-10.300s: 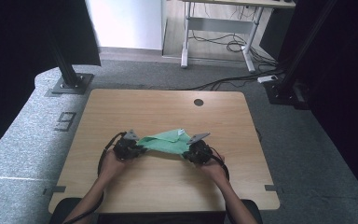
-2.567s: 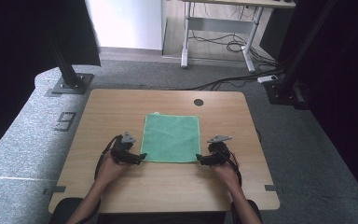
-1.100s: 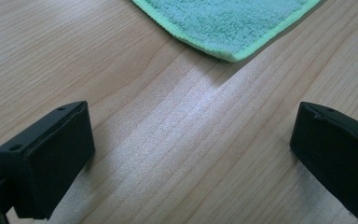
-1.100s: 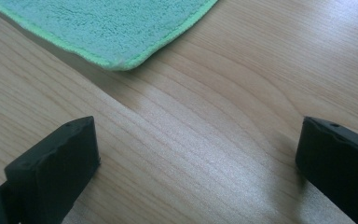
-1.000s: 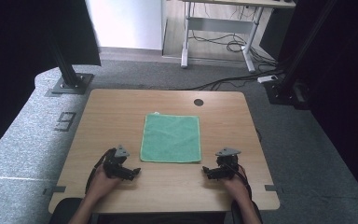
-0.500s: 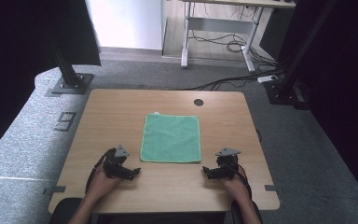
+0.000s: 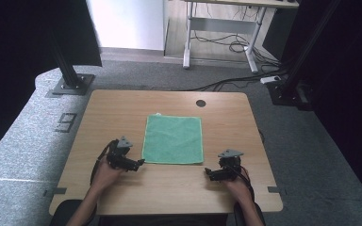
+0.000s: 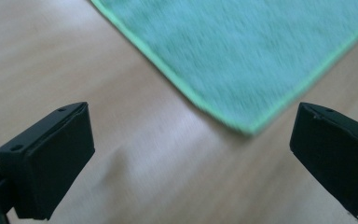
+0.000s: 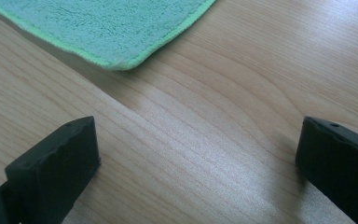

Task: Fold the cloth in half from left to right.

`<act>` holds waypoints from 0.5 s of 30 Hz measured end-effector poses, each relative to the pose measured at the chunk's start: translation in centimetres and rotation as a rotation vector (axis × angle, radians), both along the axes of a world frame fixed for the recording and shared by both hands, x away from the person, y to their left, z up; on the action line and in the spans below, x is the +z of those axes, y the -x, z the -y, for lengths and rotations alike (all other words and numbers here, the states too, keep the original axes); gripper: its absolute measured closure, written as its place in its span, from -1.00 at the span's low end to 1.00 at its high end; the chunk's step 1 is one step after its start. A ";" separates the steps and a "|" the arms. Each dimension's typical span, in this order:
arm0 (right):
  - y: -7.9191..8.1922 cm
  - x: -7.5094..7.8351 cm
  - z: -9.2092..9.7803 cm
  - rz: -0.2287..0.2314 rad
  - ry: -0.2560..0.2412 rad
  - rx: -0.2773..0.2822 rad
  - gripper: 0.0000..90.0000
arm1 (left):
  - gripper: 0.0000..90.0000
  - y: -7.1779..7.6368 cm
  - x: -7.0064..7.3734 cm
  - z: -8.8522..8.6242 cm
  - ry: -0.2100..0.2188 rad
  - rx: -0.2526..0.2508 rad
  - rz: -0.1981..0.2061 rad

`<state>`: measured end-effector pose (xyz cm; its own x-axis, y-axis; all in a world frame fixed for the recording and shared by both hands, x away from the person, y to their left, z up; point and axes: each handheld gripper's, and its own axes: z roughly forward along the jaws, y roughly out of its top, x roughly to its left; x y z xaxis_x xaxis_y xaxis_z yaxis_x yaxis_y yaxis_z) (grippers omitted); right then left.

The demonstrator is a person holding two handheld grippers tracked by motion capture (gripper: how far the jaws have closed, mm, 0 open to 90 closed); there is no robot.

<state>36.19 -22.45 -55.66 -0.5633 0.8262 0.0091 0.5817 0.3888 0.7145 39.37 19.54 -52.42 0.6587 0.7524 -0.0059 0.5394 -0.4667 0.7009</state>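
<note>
While the square green terry cloth [image 7: 173,139] lies flat mid-way across the pale wooden table [image 7: 122,103], the left gripper [image 7: 140,162] and right gripper [image 7: 208,173] flank its near corners, jaws wide apart, holding nothing

Bare table [image 7: 122,113] rings the flat green cloth [image 7: 173,139] on every side. Nothing stands in a gripper's path there. Only a small round hole [image 7: 201,102] breaks the far edge.

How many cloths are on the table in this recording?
1: a green cloth lies flat on the table, ahead of and between the left hand-held gripper and the right hand-held gripper.
</note>
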 end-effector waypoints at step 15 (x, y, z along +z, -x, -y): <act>0.0 0.3 -0.4 -0.028 -0.001 -0.001 -1.00 | -1.00 -2.3 -2.1 1.5 -0.082 0.054 -0.003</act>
<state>36.19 -22.08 -55.31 -0.5616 0.8270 0.0259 0.6021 0.3870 0.6984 41.70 18.00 -54.56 0.6172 0.7848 0.0553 0.5675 -0.4928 0.6596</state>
